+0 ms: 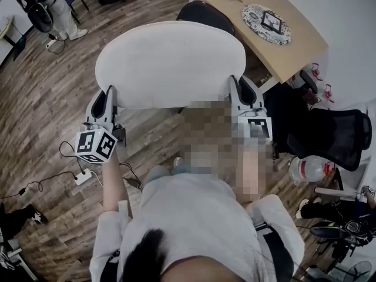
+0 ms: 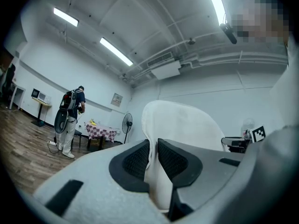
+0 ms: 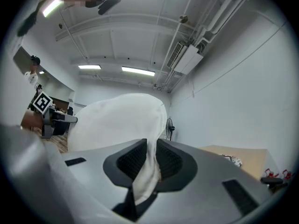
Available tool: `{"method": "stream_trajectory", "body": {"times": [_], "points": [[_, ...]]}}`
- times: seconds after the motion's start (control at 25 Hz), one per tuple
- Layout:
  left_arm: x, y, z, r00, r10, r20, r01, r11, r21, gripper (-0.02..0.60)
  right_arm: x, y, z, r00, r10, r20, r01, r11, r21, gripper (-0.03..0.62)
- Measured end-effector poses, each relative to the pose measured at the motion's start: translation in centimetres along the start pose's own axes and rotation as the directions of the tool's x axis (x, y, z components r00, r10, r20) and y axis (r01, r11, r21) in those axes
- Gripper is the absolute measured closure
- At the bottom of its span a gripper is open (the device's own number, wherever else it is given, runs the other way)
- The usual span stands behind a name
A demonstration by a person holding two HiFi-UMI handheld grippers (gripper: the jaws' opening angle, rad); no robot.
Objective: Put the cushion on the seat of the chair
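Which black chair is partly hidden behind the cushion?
The dark chair by the wooden table, top centre; the mesh office chair at right stands clear of the cushion.

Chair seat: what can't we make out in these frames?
- Head view: the cushion covers the dark chair beyond it, so the seat is hidden.
- Left and right gripper views: the cushion fills the middle; no seat shows.
- Head view: a mosaic patch covers the cushion's near edge beside the right tool.

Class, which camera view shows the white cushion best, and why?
The head view: it shows nearly the whole cushion, gripped at each side. The left and right gripper views show only a pinched edge between the jaws and part of its surface.
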State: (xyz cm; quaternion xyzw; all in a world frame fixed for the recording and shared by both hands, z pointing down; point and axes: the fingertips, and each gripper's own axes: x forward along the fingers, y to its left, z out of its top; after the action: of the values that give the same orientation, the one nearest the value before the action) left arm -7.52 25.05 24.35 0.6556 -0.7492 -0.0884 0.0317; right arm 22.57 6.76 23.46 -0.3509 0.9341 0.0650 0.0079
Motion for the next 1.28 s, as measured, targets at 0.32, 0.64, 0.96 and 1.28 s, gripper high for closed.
{"method": "stream_trajectory", "body": {"times": [0.32, 0.64, 0.96, 1.28], "points": [[2.5, 0.5, -0.6, 1.0, -0.001, -0.014, 0.0, 1.0, -0.012, 0.537, 2.2, -1.3, -0.8, 1.0, -0.003, -0.014, 0.003, 1.0, 0.005, 0.546], [6.9, 3.7, -0.7, 1.0, -0.019, -0.026, 0.018, 1.0, -0.021, 0.537, 7.0, -1.6, -1.5, 0.999, -0.024, -0.024, 0.024, 1.0, 0.007, 0.546], [13.7, 8.9, 0.0, 0.997, -0.067, -0.032, 0.066, 0.997, -0.03, 0.537, 13.8, -1.4, -1.8, 0.996, -0.076, -0.038, 0.077, 0.997, 0.006, 0.546], [20.5, 13.3, 0.6, 0.99, -0.129, -0.048, 0.128, 0.991, -0.032, 0.537, 19.8, -1.7, -2.2, 0.989, -0.139, -0.053, 0.14, 0.99, 0.007, 0.546]]}}
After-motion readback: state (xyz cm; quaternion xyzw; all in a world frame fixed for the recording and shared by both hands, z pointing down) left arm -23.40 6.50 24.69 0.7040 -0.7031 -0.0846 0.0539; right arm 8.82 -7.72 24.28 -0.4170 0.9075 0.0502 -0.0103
